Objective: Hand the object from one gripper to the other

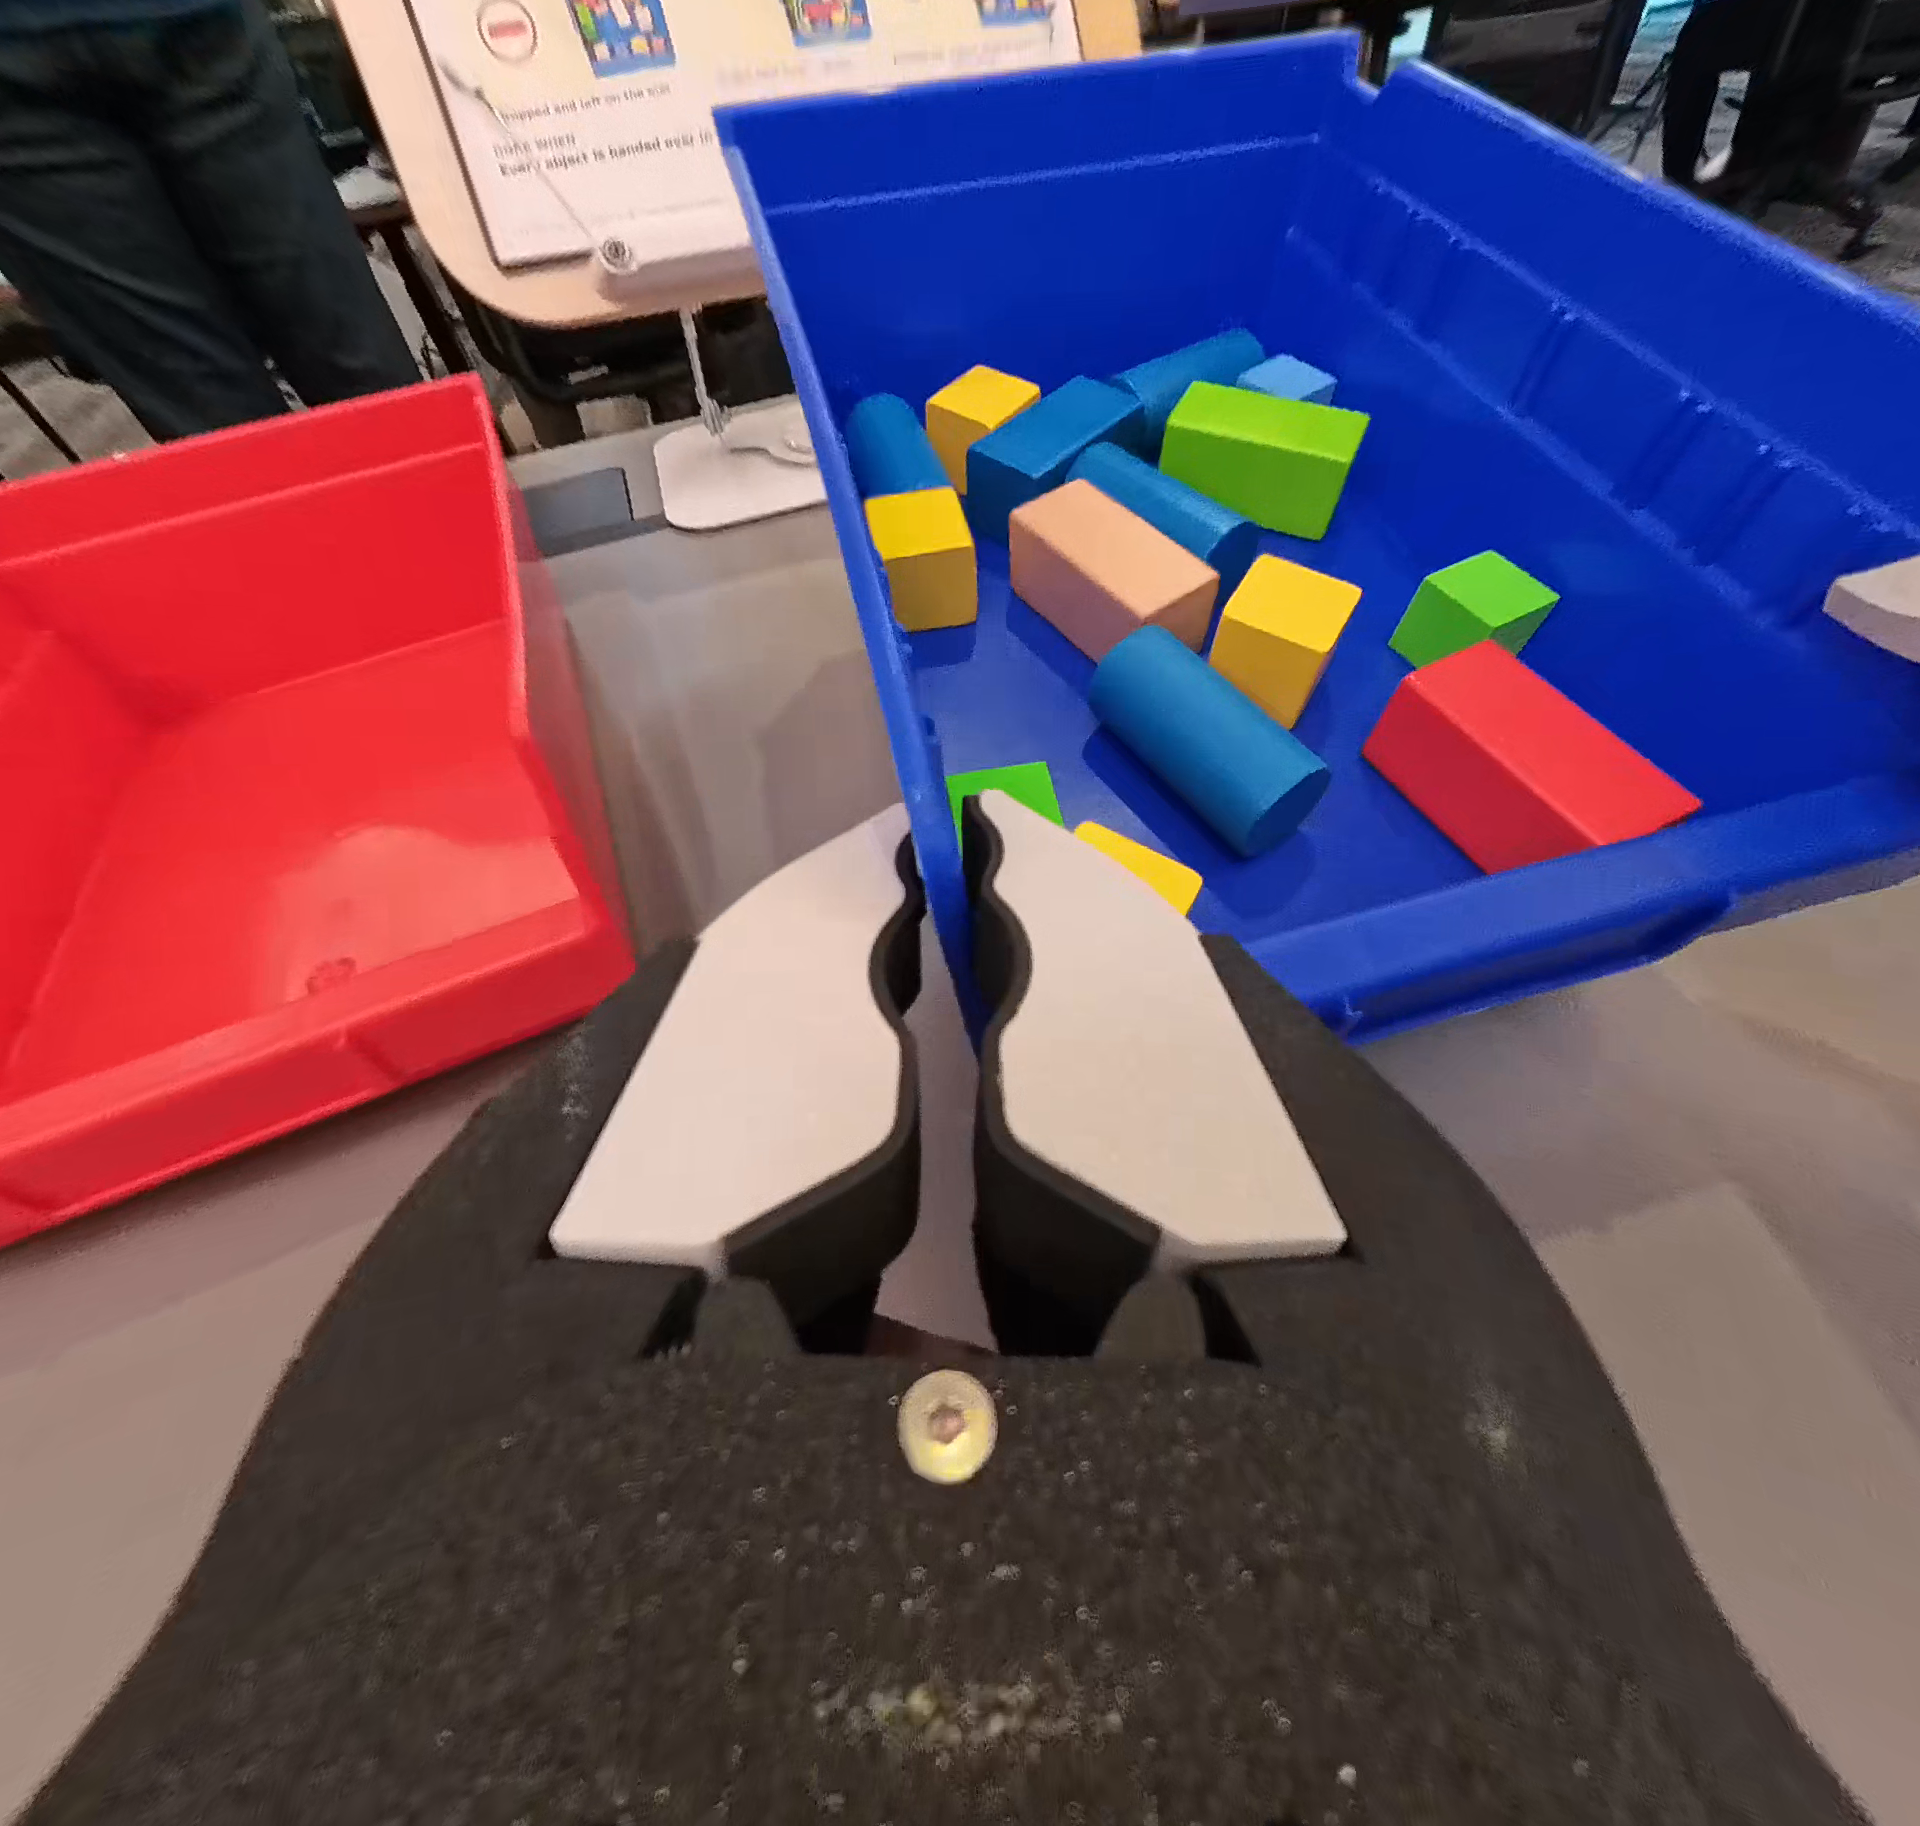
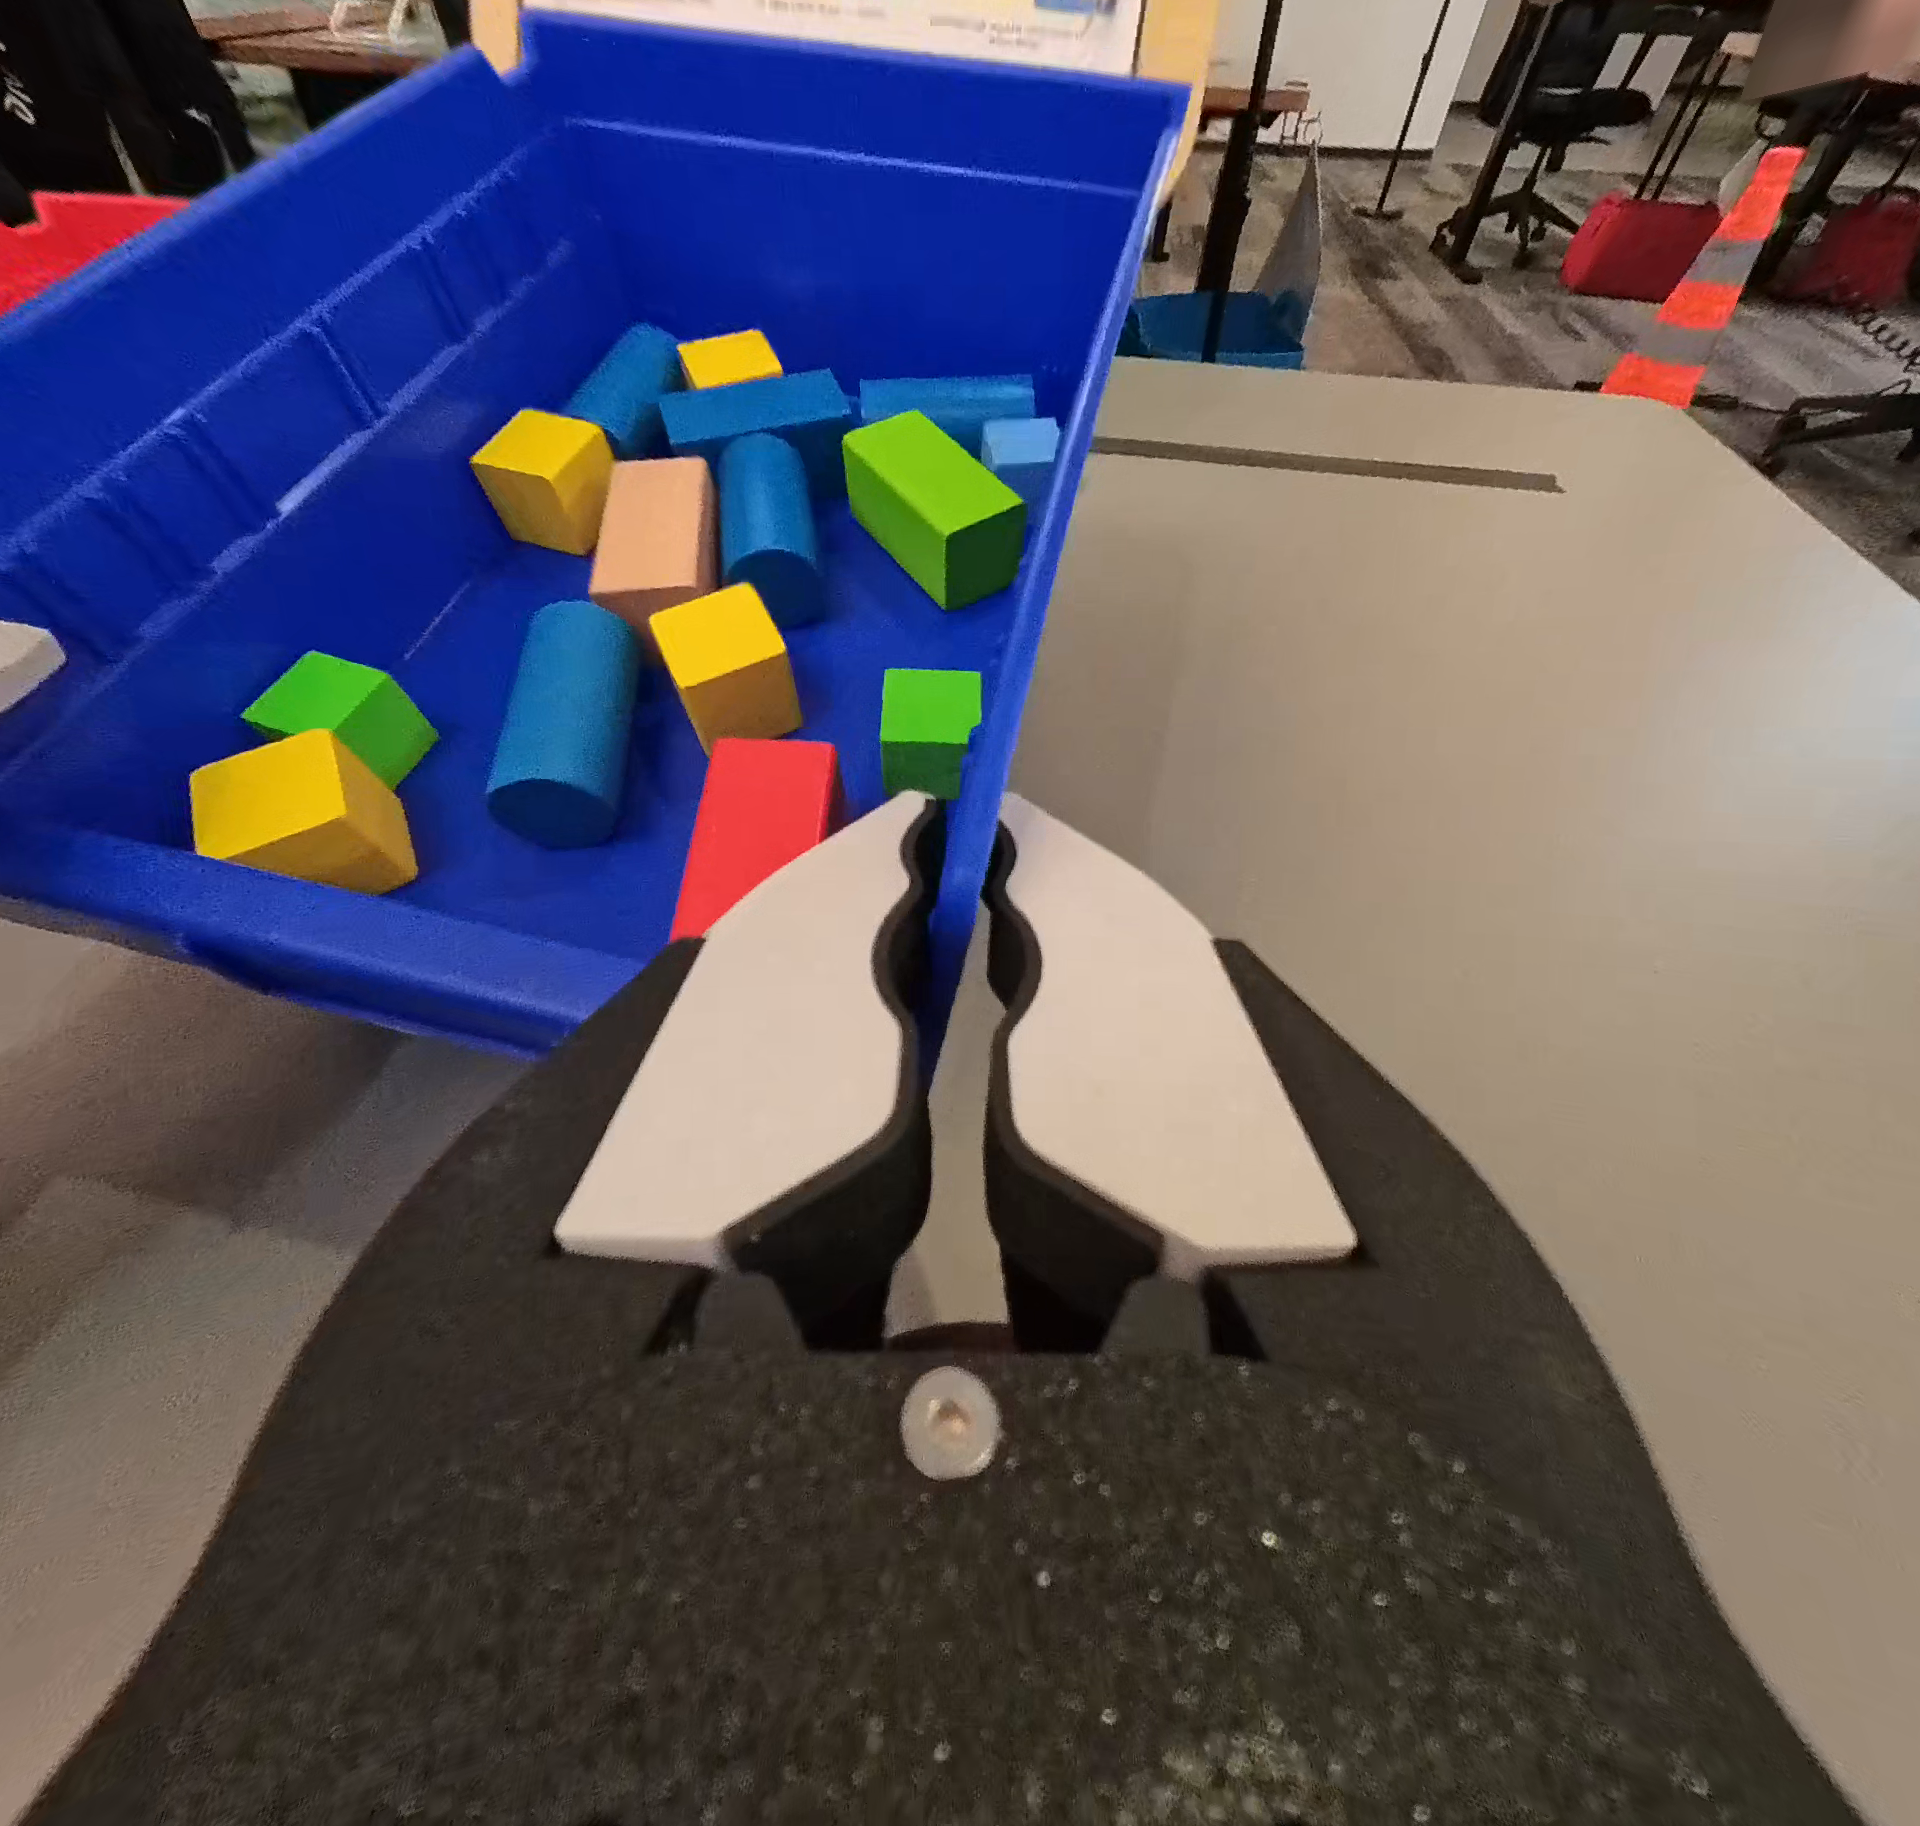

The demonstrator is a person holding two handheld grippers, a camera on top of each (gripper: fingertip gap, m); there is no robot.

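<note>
Each hand-held gripper, left and right, has its fingers nearly pressed together, holding nothing, tips straddling a side wall of the blue bin. Just ahead inside lie coloured blocks. Left of the left gripper stands a red bin on the tabletop.

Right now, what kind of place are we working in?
Probably an office or lab set up for data collection or a demo. An instruction board stands behind the grey table, and office chairs and desks fill the carpeted room beyond.
</note>
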